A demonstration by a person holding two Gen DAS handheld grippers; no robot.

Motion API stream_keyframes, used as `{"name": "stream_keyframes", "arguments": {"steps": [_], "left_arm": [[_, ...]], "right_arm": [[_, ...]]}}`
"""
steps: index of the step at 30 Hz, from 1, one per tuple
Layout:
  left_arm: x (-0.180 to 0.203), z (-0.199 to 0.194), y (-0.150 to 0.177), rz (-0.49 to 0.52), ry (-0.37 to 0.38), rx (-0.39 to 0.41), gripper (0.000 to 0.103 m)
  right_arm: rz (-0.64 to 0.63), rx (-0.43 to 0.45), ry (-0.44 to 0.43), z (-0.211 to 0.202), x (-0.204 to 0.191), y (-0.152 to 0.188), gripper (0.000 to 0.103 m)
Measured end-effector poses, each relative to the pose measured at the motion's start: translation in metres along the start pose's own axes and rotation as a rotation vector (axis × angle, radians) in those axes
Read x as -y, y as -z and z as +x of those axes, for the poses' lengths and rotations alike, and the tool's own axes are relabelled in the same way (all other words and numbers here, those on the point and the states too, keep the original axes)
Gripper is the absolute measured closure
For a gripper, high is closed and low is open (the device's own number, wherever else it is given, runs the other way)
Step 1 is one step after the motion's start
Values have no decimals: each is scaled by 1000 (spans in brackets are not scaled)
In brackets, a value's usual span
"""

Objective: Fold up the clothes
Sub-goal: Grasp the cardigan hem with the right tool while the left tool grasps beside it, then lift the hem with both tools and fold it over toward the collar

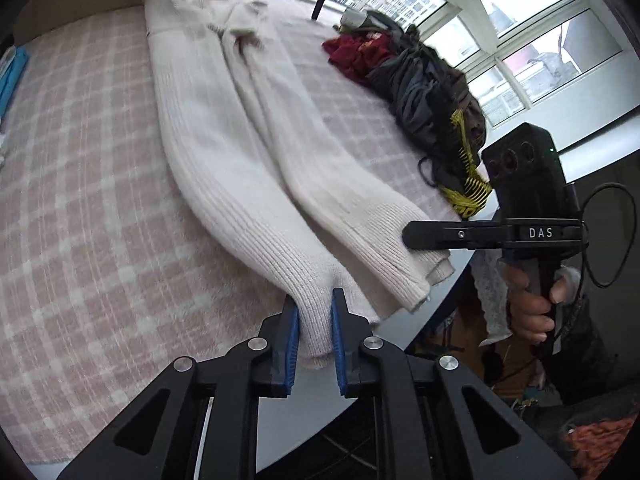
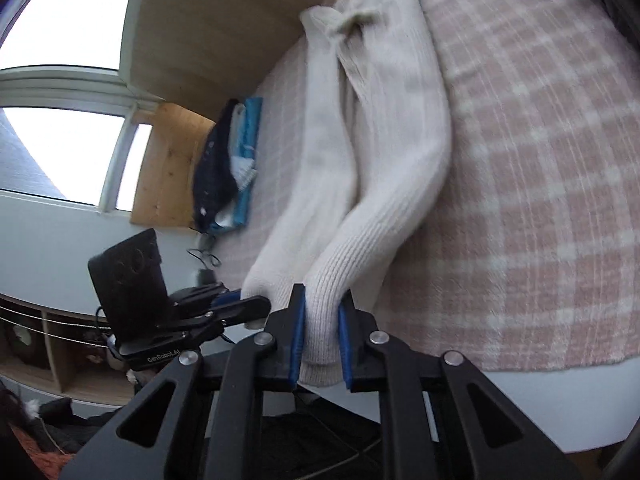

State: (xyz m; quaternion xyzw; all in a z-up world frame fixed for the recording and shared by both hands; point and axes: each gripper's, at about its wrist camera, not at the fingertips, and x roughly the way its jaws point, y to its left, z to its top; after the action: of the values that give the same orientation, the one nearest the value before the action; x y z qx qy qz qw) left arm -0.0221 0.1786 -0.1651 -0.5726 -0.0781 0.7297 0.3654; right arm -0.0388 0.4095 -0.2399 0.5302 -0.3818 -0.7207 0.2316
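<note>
Where blue pads meet knit: left gripper [image 1: 315,320] clamped on the near end of the cream knit garment [image 1: 224,152]; right gripper [image 2: 322,322] clamped likewise on the other near end. Garment lies lengthwise in long folds on a pink checked blanket [image 1: 80,208], near ends lifted at the edge. Beside it: dark clothes pile [image 1: 424,92]; at the far side, folded blue and navy stack [image 2: 232,160].

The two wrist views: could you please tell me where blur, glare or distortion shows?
Left wrist view: fisheye curves the window frames; cream sweater fairly sharp. Right wrist view: window blown out white; sweater's far end smeared.
</note>
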Motion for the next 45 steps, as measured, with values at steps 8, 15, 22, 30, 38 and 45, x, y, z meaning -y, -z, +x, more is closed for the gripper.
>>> {"name": "stream_keyframes", "arguments": {"steps": [8,15,22,30,38,45], "left_arm": [[-11,-82,-147,74,-27,211,89],[-65,-58,-236,-14,-55,233,89],[-138,11,-290,-107,-57,138,89],[-209,83,-329,-235,-45,3,85],[-208,35,-343,-211,-114,121,65],[-192,35,-320,-81,-185,120,61]], "right_arm": [[-183,193,-35,-61,-96,-127,88],[-56,255,-19,-39,-79,-228,88],[128,208,6,11,-8,-294,88],[280,51,55,67,60,-359,82],[171,48,34,43,38,-367,69],[-7,121,160,20,6,-361,63]]}}
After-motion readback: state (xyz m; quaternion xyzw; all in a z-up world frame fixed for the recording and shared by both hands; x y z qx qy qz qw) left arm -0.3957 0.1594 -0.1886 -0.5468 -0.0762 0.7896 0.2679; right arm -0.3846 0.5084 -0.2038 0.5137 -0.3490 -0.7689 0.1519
